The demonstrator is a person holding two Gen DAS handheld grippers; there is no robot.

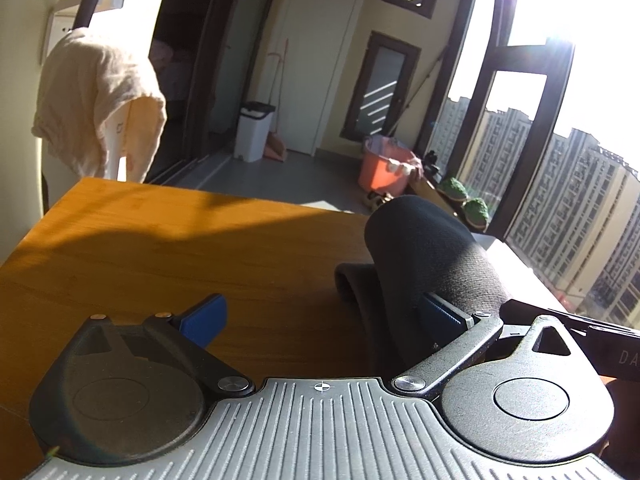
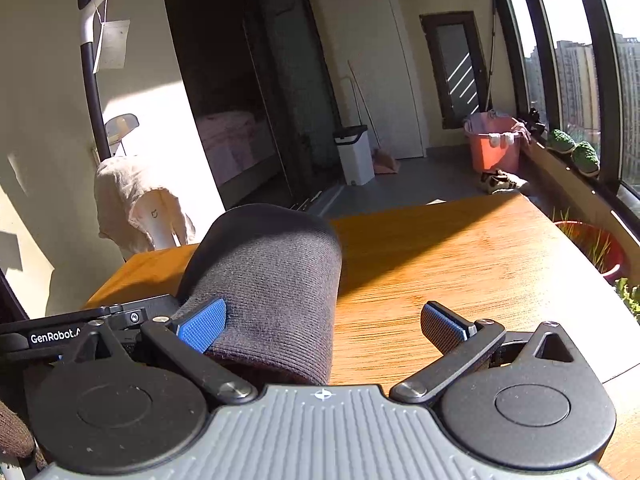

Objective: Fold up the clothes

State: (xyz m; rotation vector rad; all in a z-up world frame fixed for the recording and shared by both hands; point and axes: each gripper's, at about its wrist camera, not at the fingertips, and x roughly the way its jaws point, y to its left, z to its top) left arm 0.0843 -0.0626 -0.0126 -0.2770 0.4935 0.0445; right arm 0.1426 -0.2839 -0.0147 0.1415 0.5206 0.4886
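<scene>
A dark knitted garment (image 1: 424,248) stands bunched in a rounded hump on the wooden table (image 1: 160,260). My left gripper (image 1: 324,318) is open wide, and the cloth drapes over its right blue pad (image 1: 444,316). In the right wrist view the same garment (image 2: 272,280) lies against the left blue pad (image 2: 200,328) of my right gripper (image 2: 322,328), which is also open wide. Neither gripper pinches the cloth. The two grippers sit side by side with the garment between them. Part of the left gripper's body (image 2: 60,336) shows at the left edge there.
A cream cloth (image 1: 96,100) hangs over a white stand past the table's far left corner. On the floor beyond stand a white bin (image 1: 256,128) and an orange bucket (image 1: 384,168). A red plant pot (image 2: 592,248) sits by the table's right edge under the windows.
</scene>
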